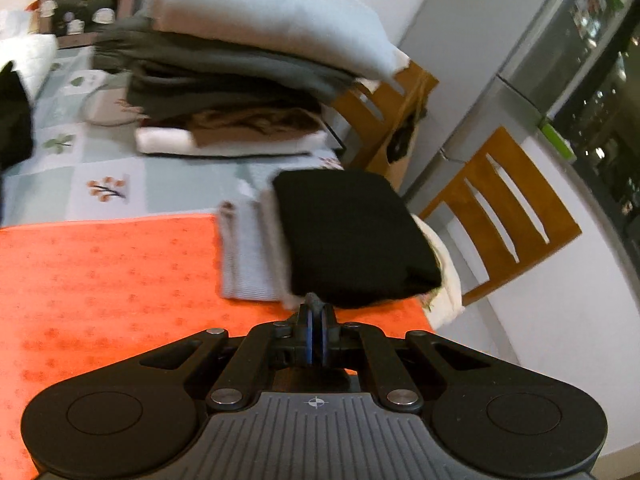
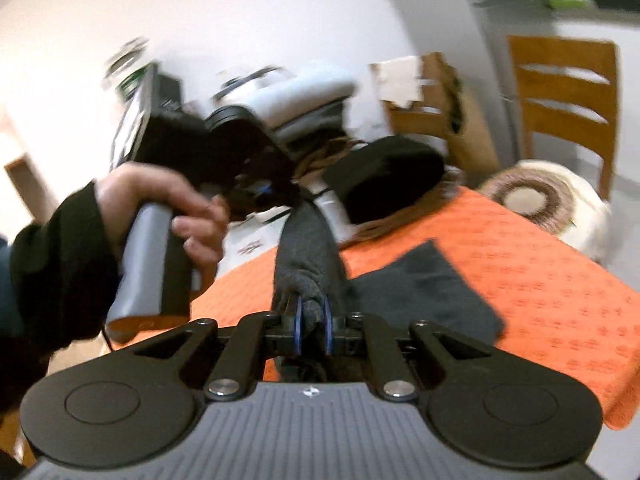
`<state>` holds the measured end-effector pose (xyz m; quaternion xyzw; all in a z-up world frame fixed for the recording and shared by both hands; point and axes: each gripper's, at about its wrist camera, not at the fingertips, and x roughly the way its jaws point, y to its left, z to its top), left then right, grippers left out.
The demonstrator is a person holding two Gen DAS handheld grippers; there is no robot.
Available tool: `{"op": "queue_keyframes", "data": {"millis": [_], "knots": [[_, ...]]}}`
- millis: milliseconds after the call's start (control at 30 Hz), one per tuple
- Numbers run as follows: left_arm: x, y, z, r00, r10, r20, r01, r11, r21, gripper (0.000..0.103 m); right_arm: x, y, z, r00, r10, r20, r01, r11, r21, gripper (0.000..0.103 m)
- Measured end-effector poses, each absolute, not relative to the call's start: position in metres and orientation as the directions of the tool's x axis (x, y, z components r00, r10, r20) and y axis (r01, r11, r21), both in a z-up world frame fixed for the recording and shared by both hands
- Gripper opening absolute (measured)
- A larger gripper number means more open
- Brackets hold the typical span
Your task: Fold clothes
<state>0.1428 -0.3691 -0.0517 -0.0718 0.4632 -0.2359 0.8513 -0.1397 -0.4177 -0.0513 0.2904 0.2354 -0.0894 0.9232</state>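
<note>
A dark grey garment (image 2: 420, 288) lies partly on the orange mat (image 2: 540, 264), with one edge pulled up into a taut strip (image 2: 306, 248). My right gripper (image 2: 313, 312) is shut on the near end of that strip. The far end runs up to my left gripper (image 2: 266, 192), held by a person's hand (image 2: 160, 196). In the left wrist view my left gripper (image 1: 316, 308) is shut, with a small nub of grey cloth (image 1: 313, 299) showing at its tips. The rest of the garment is hidden in that view.
A folded black garment (image 1: 352, 236) sits on a striped folded piece (image 1: 248, 256) at the orange mat's (image 1: 100, 280) far edge. Behind is a tall stack of folded clothes (image 1: 248, 80). Wooden chairs (image 1: 504, 216) stand beyond the table's right side, one with a round cushion (image 2: 528, 196).
</note>
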Motion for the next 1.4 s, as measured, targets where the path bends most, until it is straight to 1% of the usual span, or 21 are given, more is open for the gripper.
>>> {"op": "queue_keyframes", "data": {"millis": [200,267,400,500,567,633,667,700,733,767,933,1067,1233,1333,1400], "knots": [[0.136,-0.425,-0.079,0.435,-0.43,-0.791,0.386,0.883,-0.267,0.007,-0.156,-0.48,-0.088,0.846,-0.07,-0.528,0.423,0.69,0.587,0.012],[0.136,-0.437,-0.089,0.419,-0.421,-0.804,0.404,0.88,-0.251,0.008,-0.155,-0.492,-0.101,0.833,-0.066,-0.55,0.444,0.672,0.592,0.012],[0.139,-0.453,-0.111,0.381,-0.411,-0.828,0.444,0.867,-0.226,0.01,-0.15,-0.506,-0.121,0.792,-0.056,-0.608,0.477,0.679,0.558,0.013],[0.142,-0.459,-0.124,0.377,-0.39,-0.84,0.46,0.866,-0.196,0.017,-0.146,-0.511,-0.132,0.757,-0.051,-0.652,0.496,0.694,0.522,0.014],[0.144,-0.463,-0.13,0.372,-0.39,-0.842,0.484,0.856,-0.182,0.02,-0.141,-0.513,-0.138,0.731,-0.05,-0.68,0.506,0.709,0.491,0.017],[0.144,-0.466,-0.134,0.367,-0.4,-0.84,0.52,0.837,-0.172,0.03,-0.139,-0.513,-0.138,0.711,-0.051,-0.702,0.509,0.726,0.462,0.018],[0.143,-0.467,-0.134,0.372,-0.402,-0.837,0.535,0.829,-0.161,0.032,-0.137,-0.514,-0.137,0.701,-0.049,-0.712,0.505,0.738,0.446,0.02],[0.143,-0.466,-0.133,0.373,-0.41,-0.832,0.547,0.822,-0.159,0.038,-0.136,-0.514,-0.137,0.69,-0.047,-0.722,0.502,0.751,0.43,0.021],[0.143,-0.465,-0.132,0.375,-0.418,-0.828,0.559,0.814,-0.158,0.045,-0.134,-0.514,-0.135,0.683,-0.047,-0.729,0.495,0.763,0.415,0.022],[0.143,-0.461,-0.128,0.374,-0.429,-0.822,0.567,0.807,-0.163,0.047,-0.133,-0.513,-0.131,0.673,-0.05,-0.738,0.487,0.781,0.391,0.022],[0.139,-0.437,-0.102,0.364,-0.487,-0.794,0.622,0.761,-0.183,0.05,-0.127,-0.507,-0.105,0.645,-0.086,-0.759,0.41,0.877,0.249,0.023],[0.124,-0.404,-0.079,0.389,-0.49,-0.78,0.666,0.735,-0.129,0.053,-0.118,-0.501,-0.082,0.663,-0.096,-0.742,0.31,0.938,0.156,0.023],[0.096,-0.352,-0.066,0.41,-0.453,-0.791,0.651,0.754,-0.094,0.055,-0.091,-0.492,-0.065,0.703,-0.033,-0.711,0.158,0.981,0.11,0.024],[0.077,-0.324,-0.065,0.418,-0.442,-0.794,0.637,0.765,-0.091,0.058,-0.072,-0.489,-0.065,0.698,-0.004,-0.716,0.097,0.991,0.089,0.028],[0.068,-0.309,-0.067,0.416,-0.43,-0.801,0.616,0.781,-0.099,0.058,-0.062,-0.489,-0.071,0.679,0.012,-0.734,0.071,0.994,0.081,0.029]]}}
